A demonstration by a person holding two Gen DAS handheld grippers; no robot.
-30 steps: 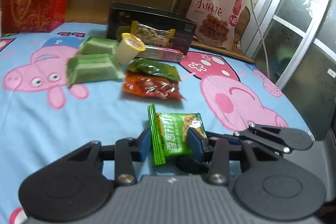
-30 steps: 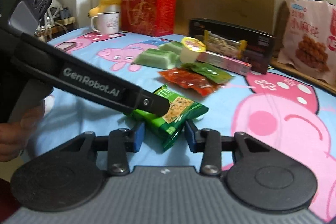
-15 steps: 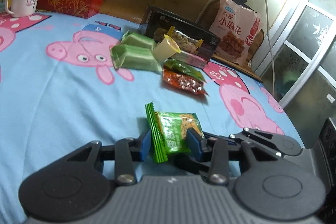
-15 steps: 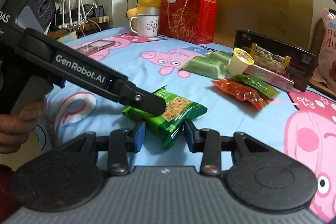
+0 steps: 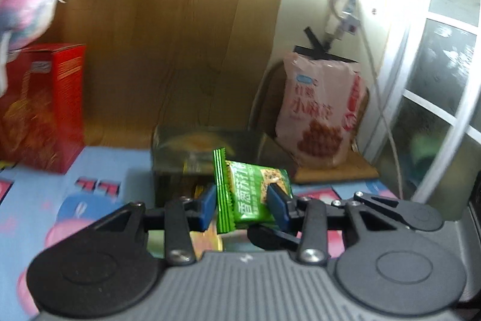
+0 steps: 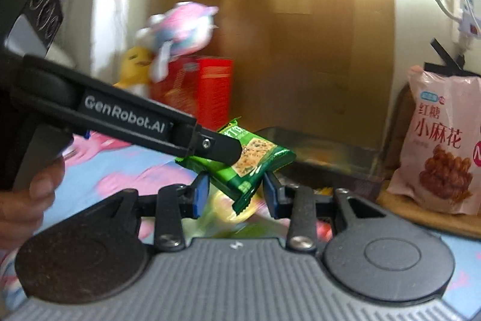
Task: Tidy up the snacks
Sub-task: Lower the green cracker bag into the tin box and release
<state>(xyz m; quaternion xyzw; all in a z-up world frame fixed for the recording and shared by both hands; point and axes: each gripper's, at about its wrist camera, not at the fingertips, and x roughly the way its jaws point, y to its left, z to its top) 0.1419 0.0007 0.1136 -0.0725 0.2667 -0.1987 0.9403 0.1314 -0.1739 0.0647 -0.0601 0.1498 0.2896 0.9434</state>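
A bed [image 5: 90,170] in a pig-print blue sheet carries a red gift box [image 5: 45,107] at its far left edge and a dark snack box [image 5: 192,152] at its far edge; a pink snack bag [image 6: 445,146] stands beyond it. Both grippers hold one green cracker packet [image 5: 255,191] above the bed: the left gripper [image 5: 242,205] fingers narrowly parted, clamping it, the right gripper [image 6: 234,194] fingers likewise pinching its other end.

Snack packet [image 5: 255,191] above bedsheet [image 5: 96,167], before dark box [image 5: 171,158]. Gift box [image 5: 45,107] far left, plush toy [image 5: 24,2] atop. Big snack bag [image 5: 321,116] right, behind dark box.
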